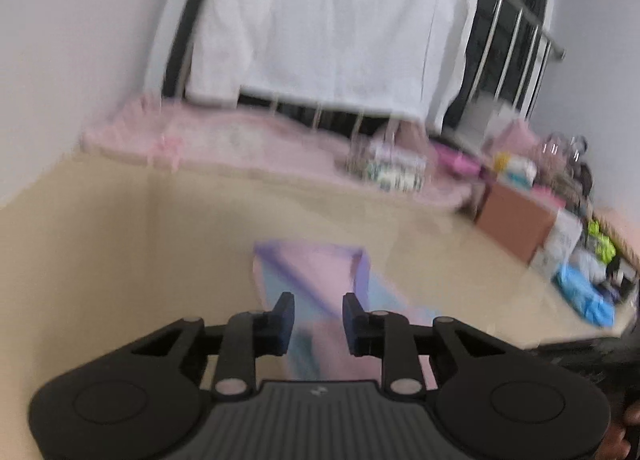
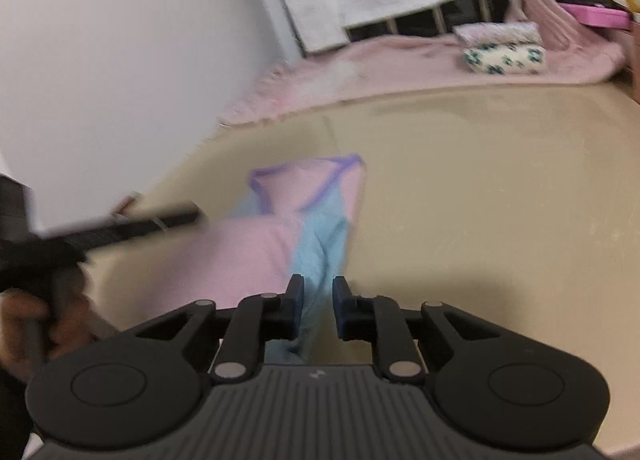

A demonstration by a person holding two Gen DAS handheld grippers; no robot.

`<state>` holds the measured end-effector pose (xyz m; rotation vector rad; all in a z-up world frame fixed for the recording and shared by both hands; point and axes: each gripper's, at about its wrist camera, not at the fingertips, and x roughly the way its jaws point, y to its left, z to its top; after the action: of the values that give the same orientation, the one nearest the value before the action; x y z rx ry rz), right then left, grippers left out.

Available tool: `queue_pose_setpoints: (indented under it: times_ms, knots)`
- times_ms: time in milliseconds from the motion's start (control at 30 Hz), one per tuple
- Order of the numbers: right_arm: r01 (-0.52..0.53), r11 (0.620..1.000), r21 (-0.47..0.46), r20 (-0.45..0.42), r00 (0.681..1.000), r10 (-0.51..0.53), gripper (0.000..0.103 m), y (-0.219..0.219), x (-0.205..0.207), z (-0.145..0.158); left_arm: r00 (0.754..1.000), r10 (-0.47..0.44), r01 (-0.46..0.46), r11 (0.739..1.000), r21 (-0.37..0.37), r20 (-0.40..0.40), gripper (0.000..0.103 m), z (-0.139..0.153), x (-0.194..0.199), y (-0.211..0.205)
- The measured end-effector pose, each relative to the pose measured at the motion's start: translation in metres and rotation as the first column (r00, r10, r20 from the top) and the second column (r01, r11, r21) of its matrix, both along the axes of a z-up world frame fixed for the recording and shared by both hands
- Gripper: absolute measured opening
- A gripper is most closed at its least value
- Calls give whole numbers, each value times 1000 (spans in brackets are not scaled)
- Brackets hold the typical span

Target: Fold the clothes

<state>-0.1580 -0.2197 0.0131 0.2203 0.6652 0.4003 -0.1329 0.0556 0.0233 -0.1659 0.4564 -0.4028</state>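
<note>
Low in both frames, your left gripper (image 1: 316, 320) and right gripper (image 2: 318, 306) stand slightly parted, holding nothing above the pink-and-blue garment (image 2: 304, 216) on the desk (image 2: 480, 200); careless regrasping could drag its folds apart.

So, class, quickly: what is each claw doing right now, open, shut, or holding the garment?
Left claw: open, over the garment, not gripping.
Right claw: open, not gripping.

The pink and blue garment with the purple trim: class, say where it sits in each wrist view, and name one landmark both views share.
Left wrist view: the pink and blue garment lies low in the centre on the beige surface, just beyond the left gripper.
Right wrist view: it lies centre-left, reaching down between the right gripper's fingers.
Shared landmark: the pink blanket along the far edge.
</note>
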Motion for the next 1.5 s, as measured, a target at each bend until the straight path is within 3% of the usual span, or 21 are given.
queue_pose_setpoints:
  times_ms: [67,133,267,367,400,433,467,533,633,767,800,833,867,933,1033,1133,1167,1233,1333,1400,1500]
  knots:
    - [14,1000,24,61,998,-16,15,1,2,10,999,-19,18,999,29,34,25,4,-2,-10]
    - [-8,999,48,138,990,2,15,9,10,23,999,-46,46,995,93,4,25,0,5,-24]
    - [-76,995,-68,44,996,79,15,28,47,4,992,11,1,995,95,-126,28,-21,22,-22]
    - [-95,987,-130,19,995,98,16,25,55,2,992,6,4,997,72,-129,28,-19,21,-13]
    - [-97,987,-128,31,994,102,17,21,57,10,993,0,6,999,47,-118,34,-14,23,-7]
    - [-99,987,-126,43,994,105,19,18,60,18,993,13,-9,999,41,-117,38,-8,32,-2]
    - [-101,987,-124,55,993,108,31,14,63,26,992,35,-30,999,44,-120,46,-2,44,3]
    - [-107,984,-146,73,990,118,48,11,79,43,987,73,-64,996,65,-143,48,9,72,9]
    - [-178,978,-113,-20,984,177,50,20,140,49,965,88,-59,991,123,-248,44,9,123,8]
    - [-218,973,-78,-205,958,198,38,29,211,25,944,88,-47,990,134,-319,31,-2,147,5]
    - [-223,971,-82,-213,956,202,31,30,214,22,945,82,-41,990,133,-317,25,-3,149,4]
    - [-229,970,-86,-222,953,205,12,30,218,18,946,76,-36,991,132,-315,19,-4,151,3]
    - [-236,967,-92,-226,951,211,4,30,219,16,947,64,-27,992,121,-315,1,-4,152,3]
    - [-266,957,-117,-197,951,240,3,26,209,20,958,34,-11,996,83,-286,1,-1,144,3]
    - [-318,936,-152,-95,947,306,2,12,179,38,991,-12,18,999,39,-132,1,17,101,4]
    - [-419,866,-274,85,886,456,2,-4,117,54,997,-71,67,994,86,45,1,29,35,2]
    - [-456,830,-321,134,846,517,2,-8,91,51,994,-95,89,991,99,55,2,24,15,3]
    - [-516,773,-368,116,800,589,3,-14,50,39,992,-127,127,988,90,-9,5,-1,-18,10]
    - [-577,665,-474,12,751,660,15,-12,6,16,983,-176,177,984,13,-53,18,-19,-58,28]
    - [-592,675,-440,25,744,668,30,-17,-4,22,985,-164,162,986,-48,-43,43,-13,-72,38]
    - [-597,732,-328,131,739,661,45,-24,-5,41,988,-154,155,986,-55,26,48,6,-69,31]
